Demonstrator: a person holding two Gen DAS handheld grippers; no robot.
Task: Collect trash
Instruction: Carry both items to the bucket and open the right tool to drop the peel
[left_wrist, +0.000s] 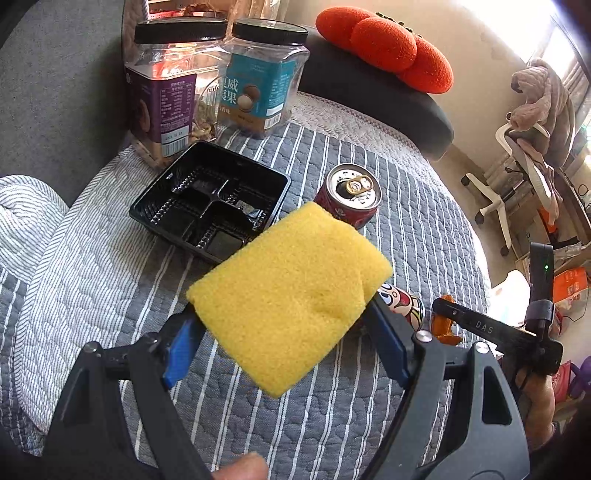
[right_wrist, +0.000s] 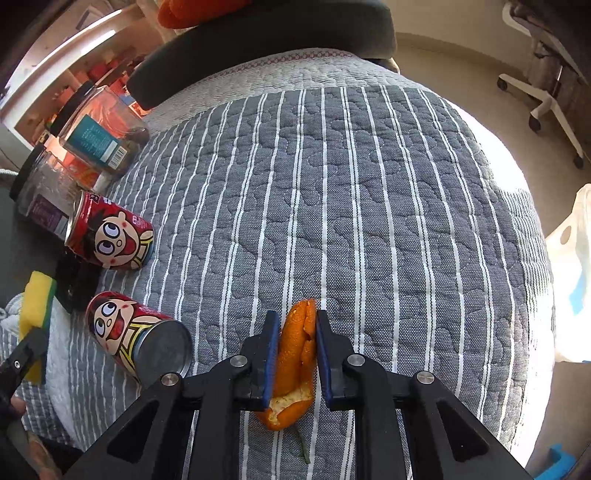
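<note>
In the lower middle of the right wrist view, the right gripper (right_wrist: 297, 354) is clenched on the orange peel (right_wrist: 295, 363), whose long axis runs along the fingers. The left gripper (left_wrist: 284, 321) grasps a yellow sponge (left_wrist: 291, 295); the white bag (right_wrist: 570, 280) waits at right edge.

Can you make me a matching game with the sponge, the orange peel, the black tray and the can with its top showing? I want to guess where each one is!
Things:
1. yellow sponge
2. orange peel
3. black tray
4. upright can

Places:
A. standing on the striped quilt, just right of the tray
B. squeezed between the left tongs
C. lying in front of the two jars
D. pinched between the right tongs

Pairs: 1-B, 2-D, 3-C, 4-A
</note>
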